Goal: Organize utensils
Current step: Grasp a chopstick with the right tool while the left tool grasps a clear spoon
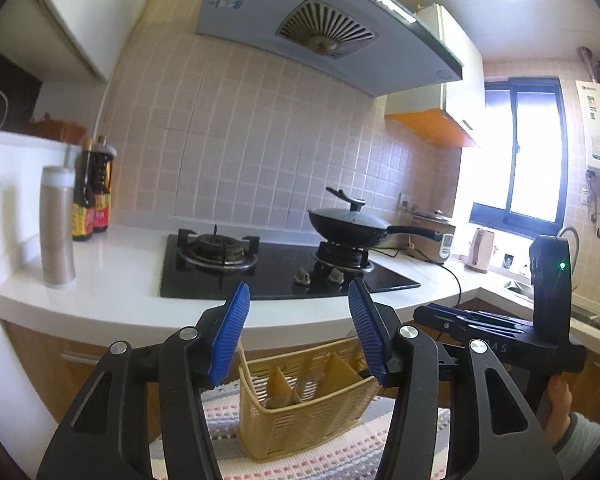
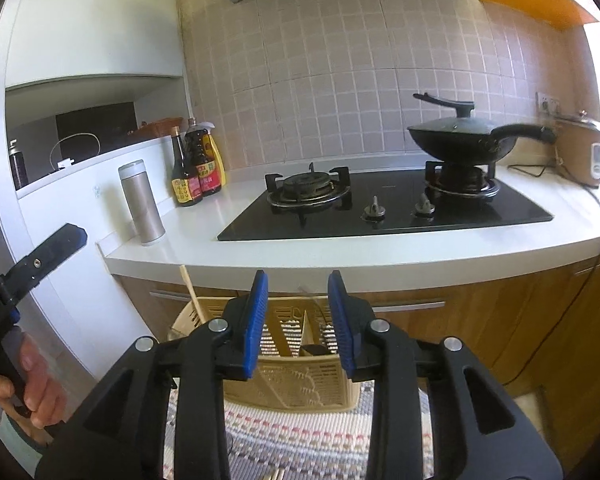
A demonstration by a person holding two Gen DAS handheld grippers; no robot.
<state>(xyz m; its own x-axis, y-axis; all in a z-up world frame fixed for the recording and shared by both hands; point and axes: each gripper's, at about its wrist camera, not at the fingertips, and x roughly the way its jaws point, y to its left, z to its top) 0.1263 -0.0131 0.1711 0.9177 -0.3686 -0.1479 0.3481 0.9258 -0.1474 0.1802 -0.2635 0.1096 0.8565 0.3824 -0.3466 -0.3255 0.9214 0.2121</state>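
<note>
Both grippers hover empty above the yellow slotted plastic utensil basket (image 1: 300, 404).
Left gripper (image 1: 298, 300) and right gripper (image 2: 298, 292) gape wide (nothing held); next, find a utensil to grasp.

Left gripper (image 1: 298, 304) and right gripper (image 2: 298, 292) both gape wide, each gripped by a hand.

Lidded wok (image 2: 462, 140) on hob (image 2: 384, 204); thermos (image 2: 142, 202) beside sauce bottles (image 2: 196, 168)

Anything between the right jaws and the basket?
Nothing: in the right wrist view the open right gripper hangs before the basket, gap bare.
</note>
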